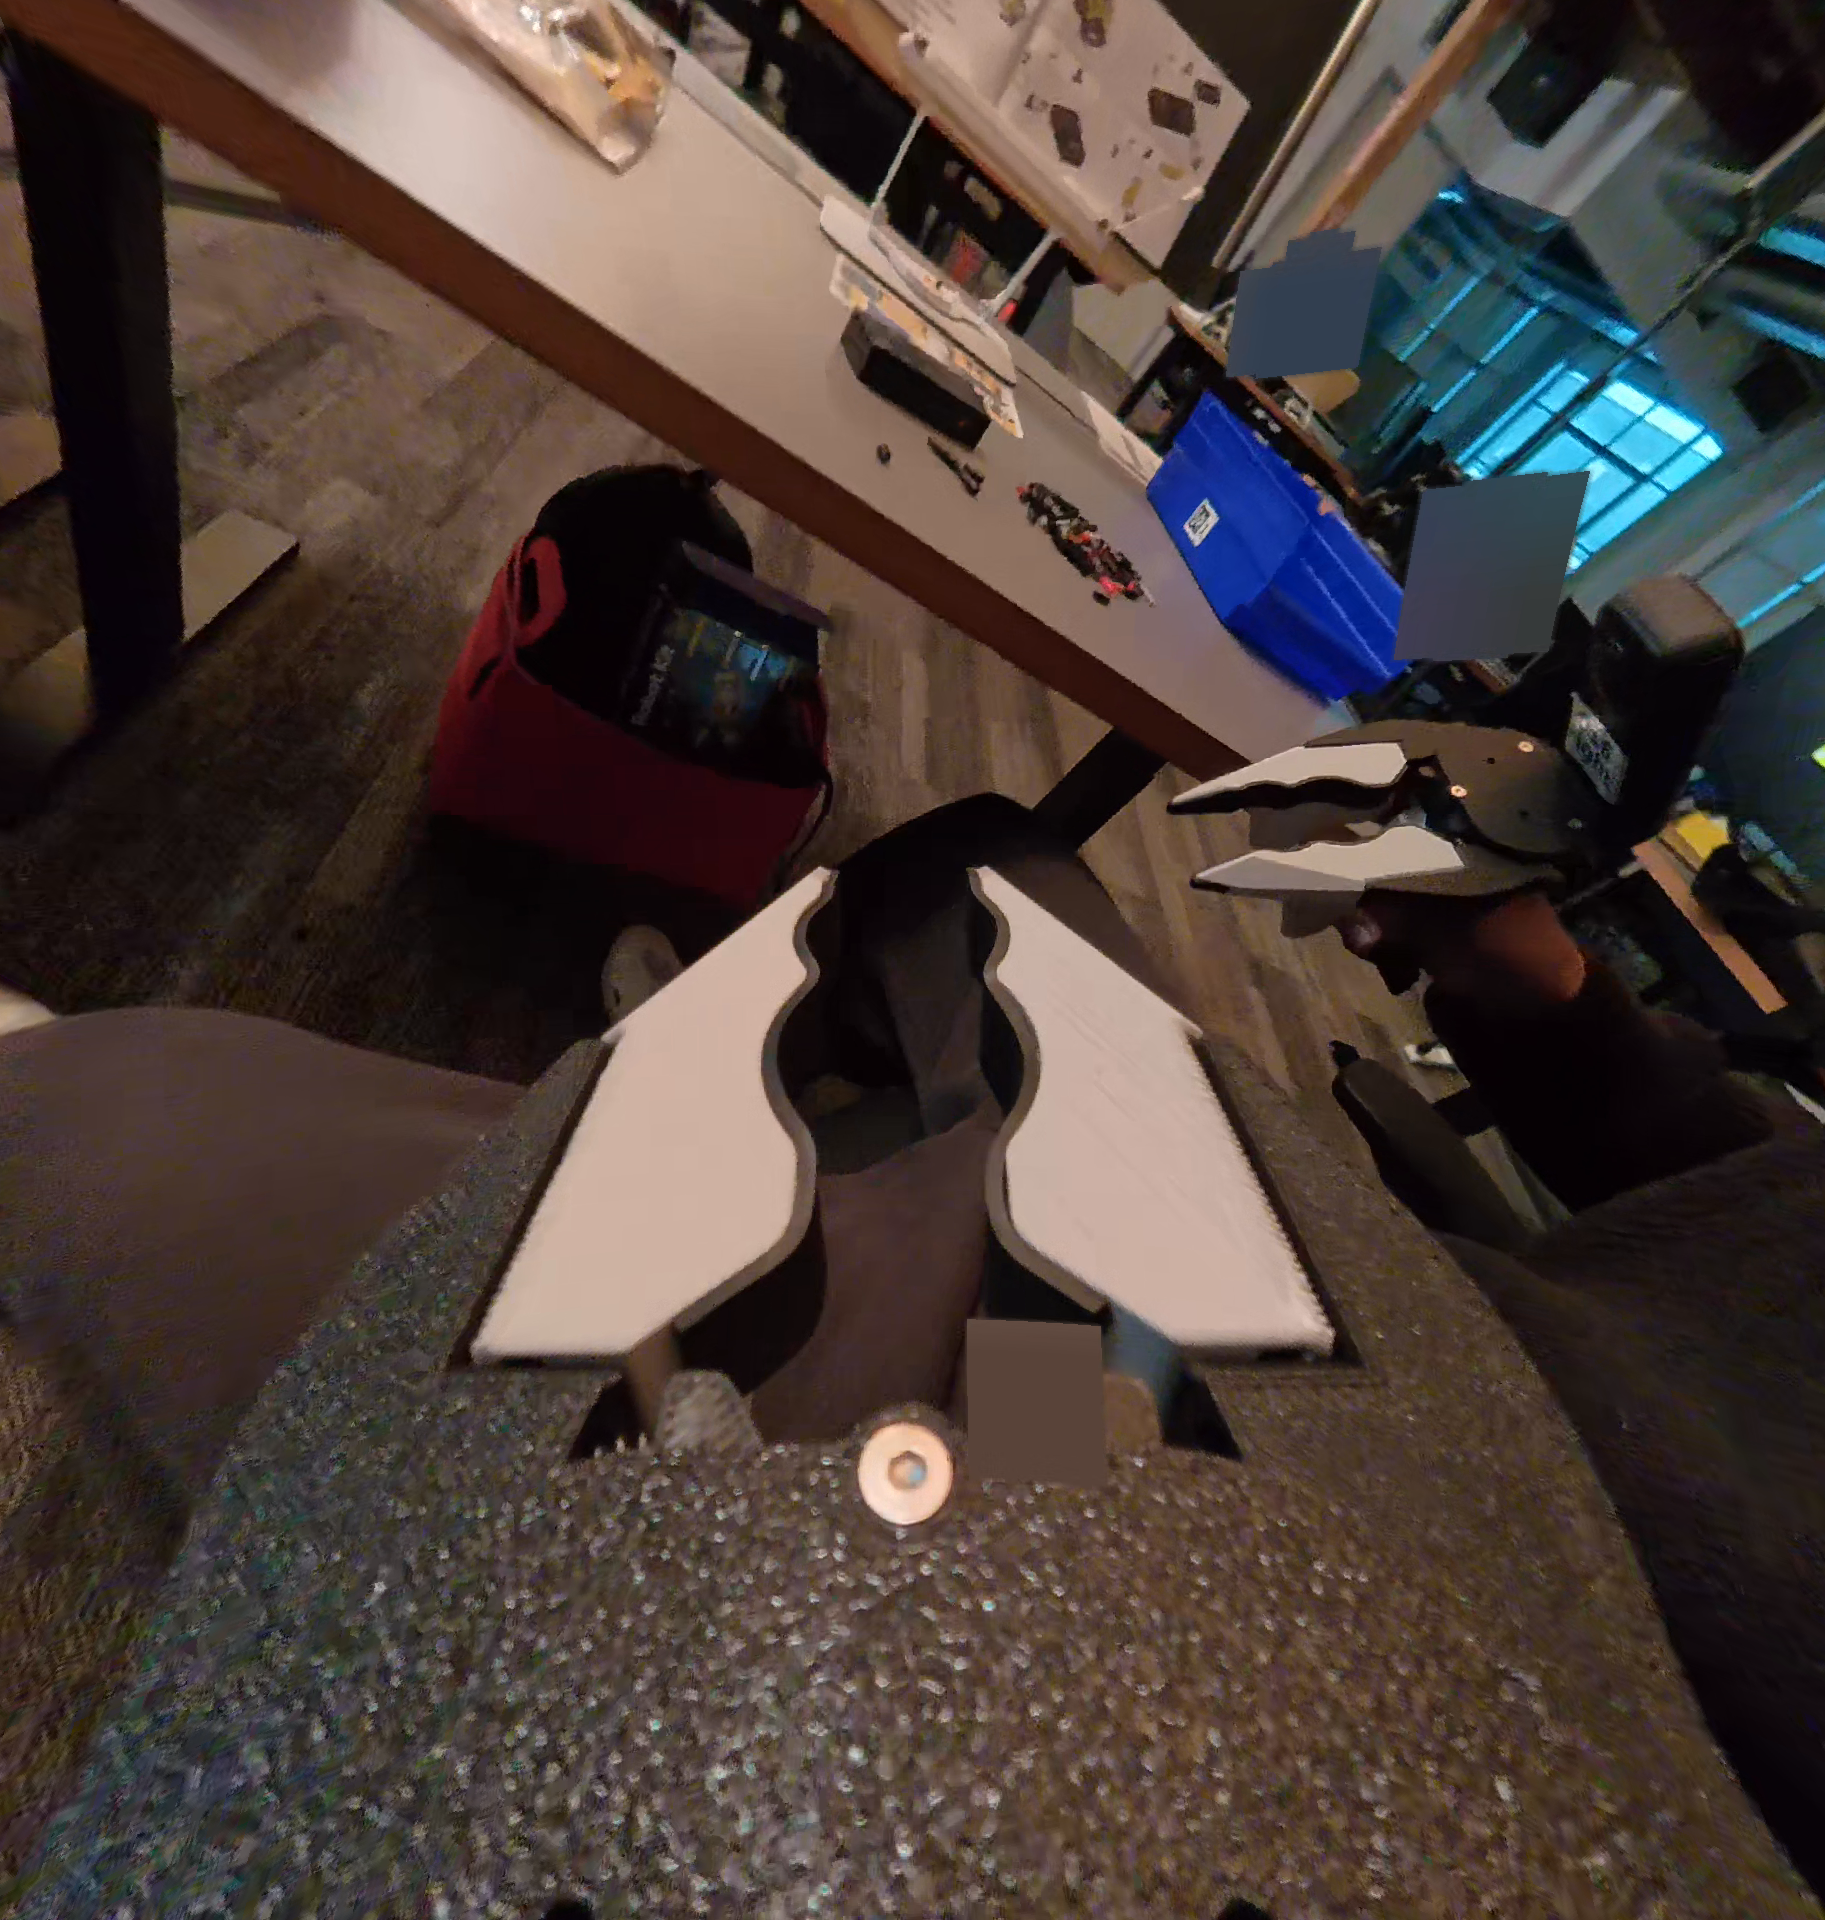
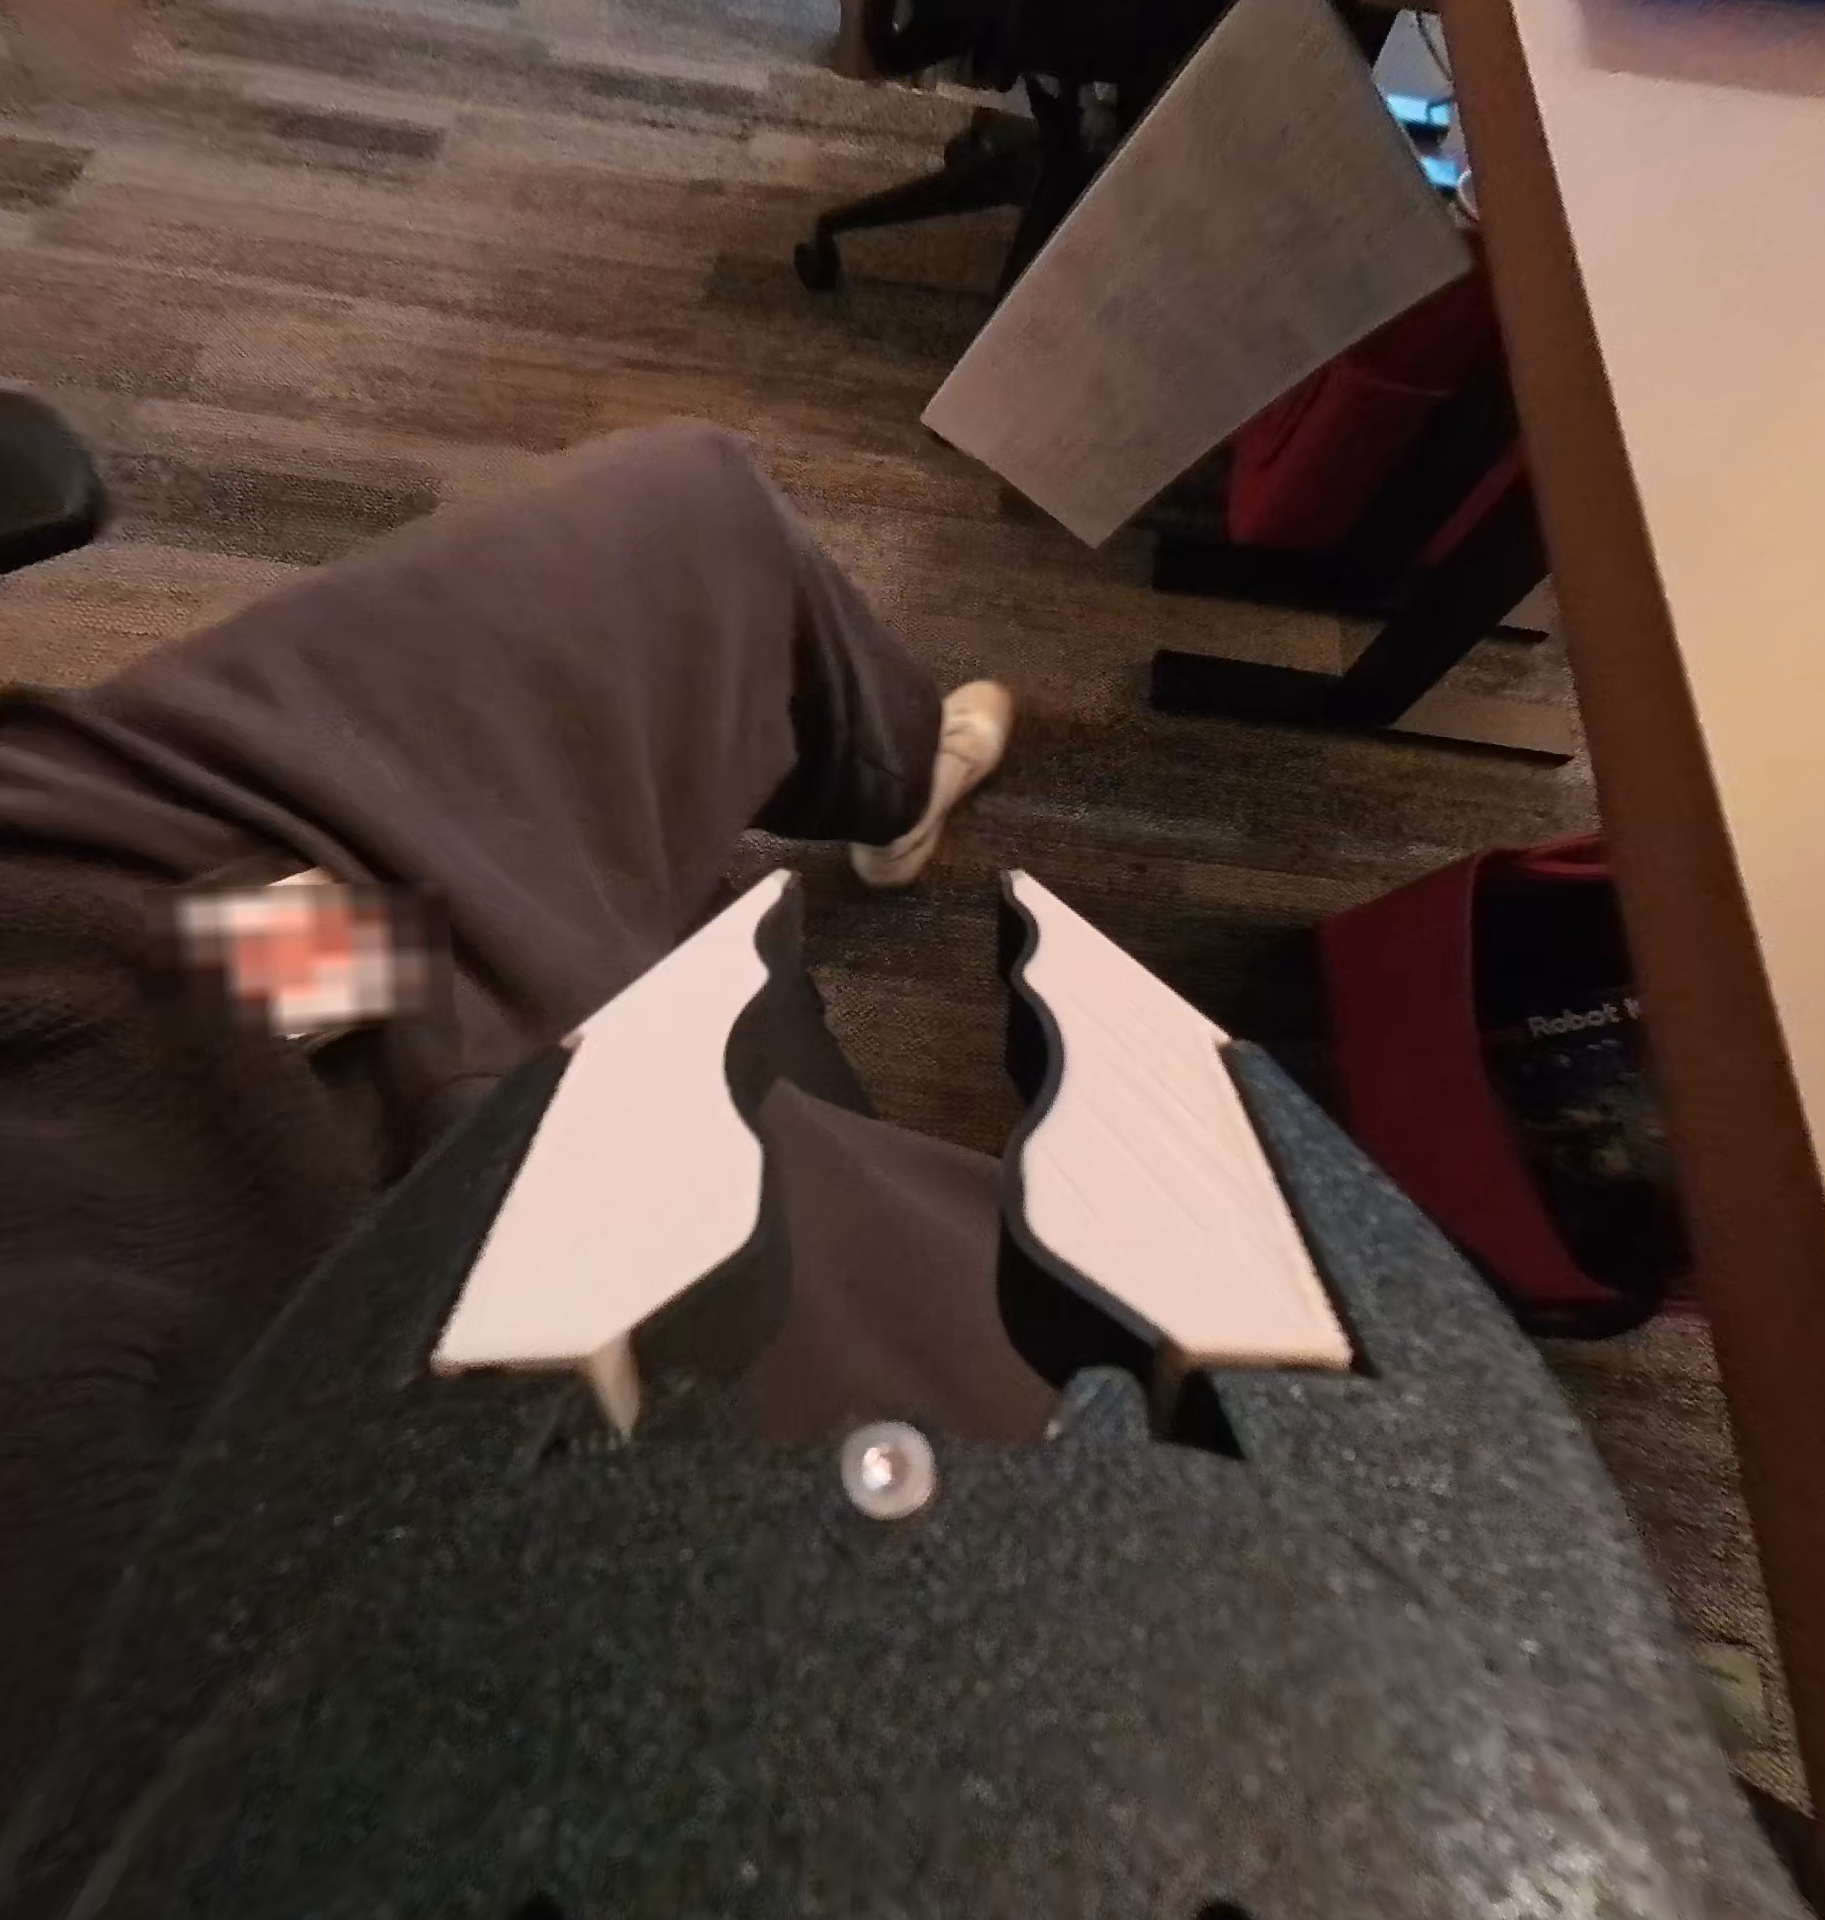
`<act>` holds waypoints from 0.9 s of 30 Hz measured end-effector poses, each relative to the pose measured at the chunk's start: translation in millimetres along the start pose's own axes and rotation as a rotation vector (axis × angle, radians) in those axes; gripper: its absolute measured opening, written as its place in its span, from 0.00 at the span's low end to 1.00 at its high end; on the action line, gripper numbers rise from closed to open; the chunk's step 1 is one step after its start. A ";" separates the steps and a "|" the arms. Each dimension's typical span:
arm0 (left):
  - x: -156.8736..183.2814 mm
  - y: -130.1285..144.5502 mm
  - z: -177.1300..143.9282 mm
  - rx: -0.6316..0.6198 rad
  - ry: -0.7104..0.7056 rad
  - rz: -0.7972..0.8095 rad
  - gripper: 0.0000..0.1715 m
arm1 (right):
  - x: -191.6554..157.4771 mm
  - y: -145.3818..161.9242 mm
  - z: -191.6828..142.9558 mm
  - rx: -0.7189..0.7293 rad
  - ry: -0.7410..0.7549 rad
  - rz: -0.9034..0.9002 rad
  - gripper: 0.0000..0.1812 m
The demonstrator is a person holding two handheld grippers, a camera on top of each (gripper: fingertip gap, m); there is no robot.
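Observation:
My left gripper (image 1: 903,883) is open and empty, held low over a person's lap in brown trousers (image 1: 212,1122), below the table edge. My right gripper (image 2: 897,883) is open and empty too, pointing down at the carpet beside a trouser leg (image 2: 534,665) and a white shoe (image 2: 939,769). The right gripper also shows in the left wrist view (image 1: 1188,842) at the right, held in a hand, its white fingers apart. The grey table (image 1: 617,270) with a brown edge lies ahead of both. On it are a small pile of dark parts (image 1: 1084,540) and a black box (image 1: 918,379).
A blue bin (image 1: 1272,551) stands at the table's far end, clear bags (image 1: 575,62) near its other end. A red bag (image 1: 617,717) with a dark box sits on the floor under the table; it also shows in the right wrist view (image 2: 1479,1091). A black table leg (image 1: 97,364) stands left. One gripper's finger ends stand about 25 cm off the other's.

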State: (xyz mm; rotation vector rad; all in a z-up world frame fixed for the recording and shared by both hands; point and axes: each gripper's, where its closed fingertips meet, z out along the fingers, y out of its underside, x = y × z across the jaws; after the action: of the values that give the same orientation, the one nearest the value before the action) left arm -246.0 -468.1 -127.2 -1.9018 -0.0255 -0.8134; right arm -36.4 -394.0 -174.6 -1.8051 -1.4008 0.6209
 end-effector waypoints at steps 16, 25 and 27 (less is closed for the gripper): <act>-21.4 79.4 -25.4 -0.019 -0.187 -0.096 0.14 | 80.5 25.2 229.3 0.066 0.121 -0.331 0.10; -270.9 30.5 -11.4 -0.102 -0.367 0.079 0.14 | 211.3 183.8 500.6 -0.247 0.125 0.077 0.11; -358.9 45.3 1.1 -0.142 -0.423 0.060 0.14 | 233.6 227.5 545.3 -0.275 0.182 0.210 0.11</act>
State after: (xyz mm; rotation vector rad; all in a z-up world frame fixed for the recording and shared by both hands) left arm -505.9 -370.9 -359.4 -2.1688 -0.1733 -0.3686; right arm -248.8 -51.1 -665.6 -2.1871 -1.2301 0.3692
